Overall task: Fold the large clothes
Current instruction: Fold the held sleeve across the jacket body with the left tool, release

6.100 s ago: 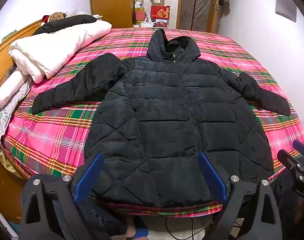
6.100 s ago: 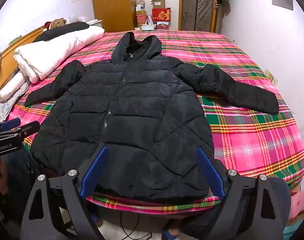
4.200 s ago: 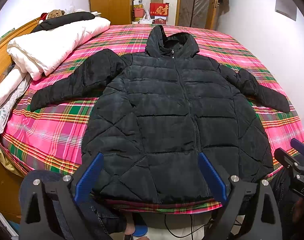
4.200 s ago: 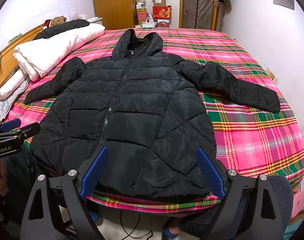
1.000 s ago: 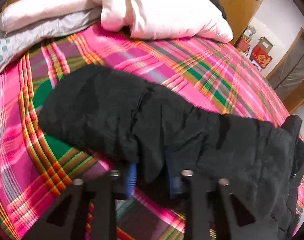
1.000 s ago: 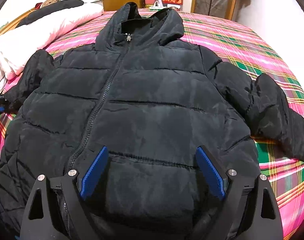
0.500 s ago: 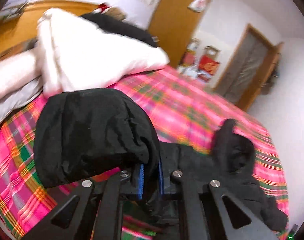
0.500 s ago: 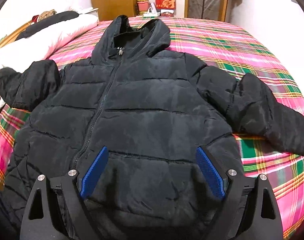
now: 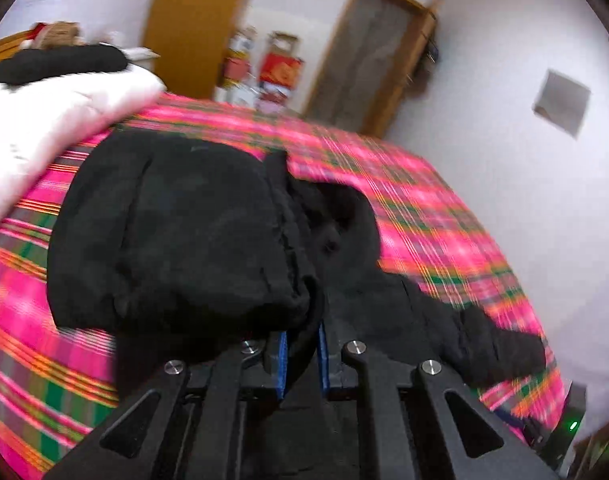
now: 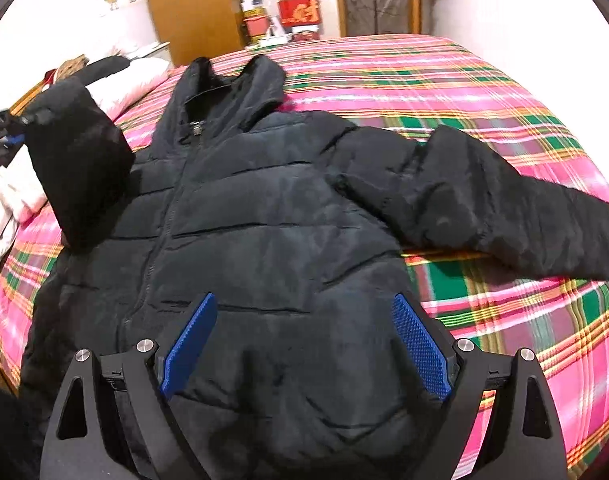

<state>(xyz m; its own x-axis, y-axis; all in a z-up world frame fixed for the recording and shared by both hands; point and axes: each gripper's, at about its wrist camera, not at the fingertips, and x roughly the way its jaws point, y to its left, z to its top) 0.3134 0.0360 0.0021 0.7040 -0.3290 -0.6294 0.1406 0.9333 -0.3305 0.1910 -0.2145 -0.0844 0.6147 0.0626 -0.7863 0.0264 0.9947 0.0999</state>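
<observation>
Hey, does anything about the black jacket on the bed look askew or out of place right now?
Only one sleeve: the left gripper has pinched its cuff and lifted it off the plaid bedspread, while the other sleeve lies flat. That fits folding; nothing looks damaged.

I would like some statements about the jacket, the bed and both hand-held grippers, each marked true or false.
1. The left hand-held gripper is shut on the lifted sleeve of the black jacket. True.
2. The right hand-held gripper grips the jacket hem. False: its jaws stand open over the jacket's lower front, holding nothing.
3. The other sleeve lies flat on the plaid bedspread. True.
4. The jacket is unzipped and spread open. False: its front is closed.
5. The bedspread is plain blue. False: it is pink and green plaid.
</observation>
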